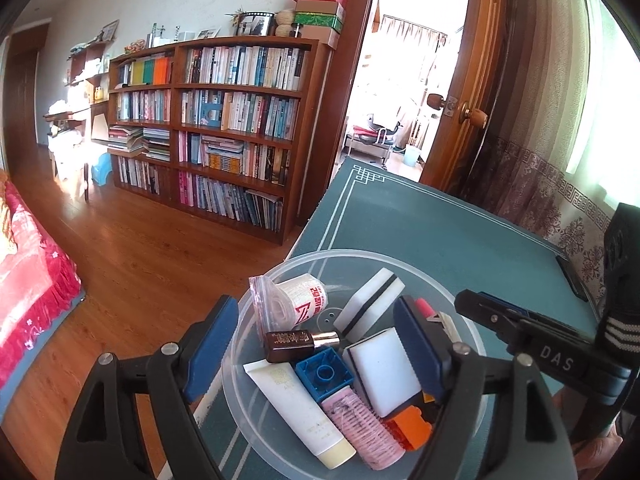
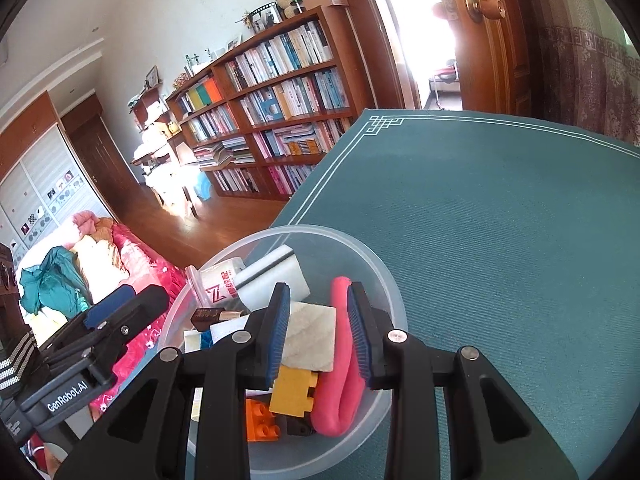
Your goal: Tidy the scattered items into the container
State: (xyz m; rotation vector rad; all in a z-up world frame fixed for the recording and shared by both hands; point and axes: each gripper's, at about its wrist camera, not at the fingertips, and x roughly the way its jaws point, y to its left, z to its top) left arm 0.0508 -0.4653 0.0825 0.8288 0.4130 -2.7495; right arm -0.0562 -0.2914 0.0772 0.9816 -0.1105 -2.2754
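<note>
Right gripper [image 2: 319, 336] hangs over the bowl [image 2: 372, 264], jaws partly apart, nothing clamped; a pale sponge [image 2: 314, 334] and yellow brick [image 2: 293, 394] lie below between the pads, pink rubbery loop [image 2: 340, 380] against the right pad. Judged a release pose. Left gripper [image 1: 316, 344] wide open, empty, straddling the bowl's near side over a white tube [image 1: 298, 404], blue brick [image 1: 324, 374], ribbed pink roller [image 1: 362, 426]. Beyond: translucent plastic rim, then bare woven teal mat [image 2: 500, 240].
</note>
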